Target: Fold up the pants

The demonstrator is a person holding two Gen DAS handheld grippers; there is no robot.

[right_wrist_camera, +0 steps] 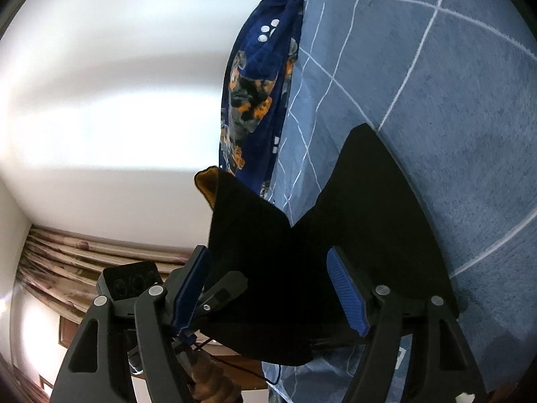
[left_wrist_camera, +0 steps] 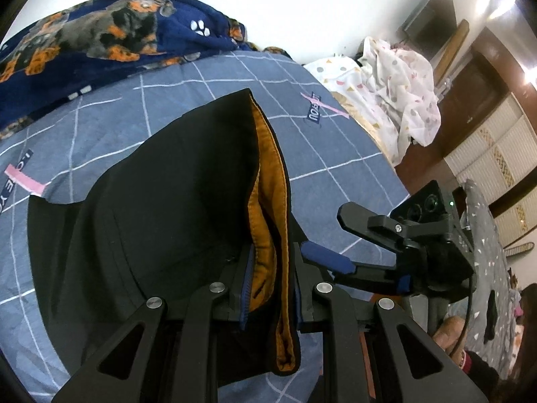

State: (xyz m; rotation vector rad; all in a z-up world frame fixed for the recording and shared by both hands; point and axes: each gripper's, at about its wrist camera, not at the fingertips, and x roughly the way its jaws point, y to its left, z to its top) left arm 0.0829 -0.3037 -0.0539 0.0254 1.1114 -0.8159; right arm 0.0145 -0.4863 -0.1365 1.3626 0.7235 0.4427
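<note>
Two tongs over blue checked bedsheet (left_wrist_camera: 100, 127): left tongs (left_wrist_camera: 268, 288) pinching pants (left_wrist_camera: 174, 201), right tongs (right_wrist_camera: 272, 288) wide.

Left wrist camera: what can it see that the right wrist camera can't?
Only the left wrist view shows the orange lining pinched in the left gripper, the spotted white sheet, and the right gripper, open. Only the right wrist view shows the curtain. Both show the black pants, the blue checked bedsheet and the dog blanket.
</note>
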